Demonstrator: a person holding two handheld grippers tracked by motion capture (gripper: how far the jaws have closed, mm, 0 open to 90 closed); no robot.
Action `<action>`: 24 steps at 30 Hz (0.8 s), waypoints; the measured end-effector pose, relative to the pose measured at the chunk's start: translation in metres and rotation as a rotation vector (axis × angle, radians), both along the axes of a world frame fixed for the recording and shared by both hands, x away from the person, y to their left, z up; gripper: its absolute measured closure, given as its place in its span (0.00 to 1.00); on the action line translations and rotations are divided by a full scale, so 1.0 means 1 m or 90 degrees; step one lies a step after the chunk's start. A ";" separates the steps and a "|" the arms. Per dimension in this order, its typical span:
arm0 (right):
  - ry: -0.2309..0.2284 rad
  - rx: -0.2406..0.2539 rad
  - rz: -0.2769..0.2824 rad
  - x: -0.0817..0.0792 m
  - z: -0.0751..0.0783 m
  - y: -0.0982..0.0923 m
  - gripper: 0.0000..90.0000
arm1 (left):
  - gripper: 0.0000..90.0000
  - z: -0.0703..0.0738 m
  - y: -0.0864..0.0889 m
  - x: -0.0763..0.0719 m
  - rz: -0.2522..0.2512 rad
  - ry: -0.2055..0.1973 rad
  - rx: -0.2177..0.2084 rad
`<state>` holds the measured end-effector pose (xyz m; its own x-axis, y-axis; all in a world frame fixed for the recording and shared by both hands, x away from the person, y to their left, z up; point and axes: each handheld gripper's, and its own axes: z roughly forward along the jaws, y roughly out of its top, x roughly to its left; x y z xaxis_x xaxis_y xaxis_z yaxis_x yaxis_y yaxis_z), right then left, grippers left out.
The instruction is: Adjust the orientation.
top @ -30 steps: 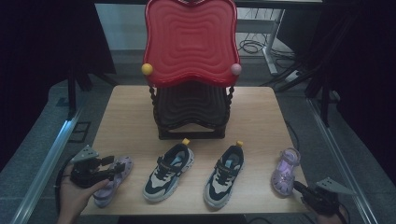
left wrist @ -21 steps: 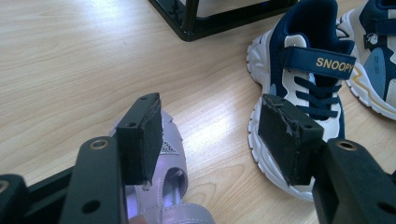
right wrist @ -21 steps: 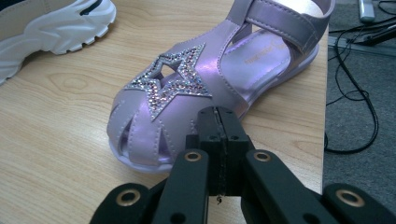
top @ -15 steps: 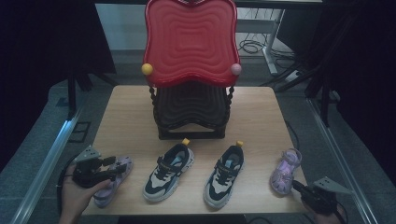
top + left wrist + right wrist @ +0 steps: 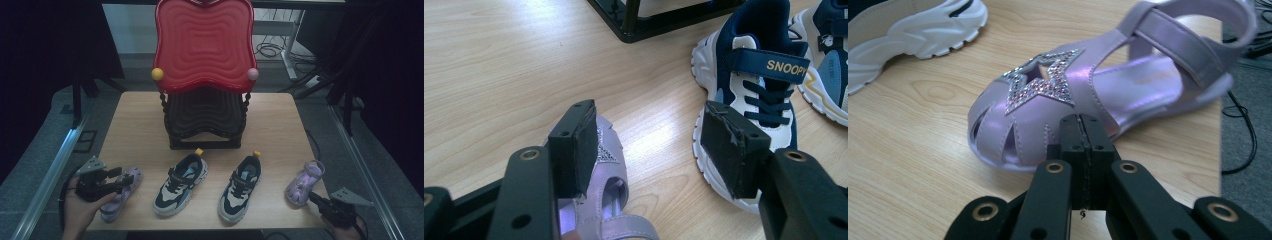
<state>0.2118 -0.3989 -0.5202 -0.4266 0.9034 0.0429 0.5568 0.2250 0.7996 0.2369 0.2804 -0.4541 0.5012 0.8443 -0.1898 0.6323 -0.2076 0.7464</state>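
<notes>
Your left tongs stand wide open with one purple sandal partly between the pads; the left pad sits over its toe, the right pad is clear of it and closer to the sneaker beside it. Nothing is gripped. Close from here and you would likely catch only the toe strap, so the sandal could twist or slip out; drift right and that pad may nudge the sneaker.

Your right tongs are fully shut on nothing, tips just short of the other sandal, at its near side below the star. Push forward while shut and you will likely shove it across the desk toward the second sneaker, or off the near edge beside it.

Beyond both tongs, the rack looks empty as far as its dark shelves show; its red top tray holds nothing.
</notes>
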 end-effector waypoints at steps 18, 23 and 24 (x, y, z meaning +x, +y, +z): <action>-0.005 -0.047 0.012 0.018 0.003 0.034 0.99 | 0.44 -0.007 0.002 -0.007 0.009 0.013 0.006; -0.006 -0.053 0.022 0.021 0.002 0.043 0.99 | 0.44 -0.008 0.002 -0.007 0.011 0.016 0.008; -0.008 -0.060 0.023 0.023 0.002 0.048 0.99 | 0.44 -0.009 0.001 -0.007 0.011 0.017 0.009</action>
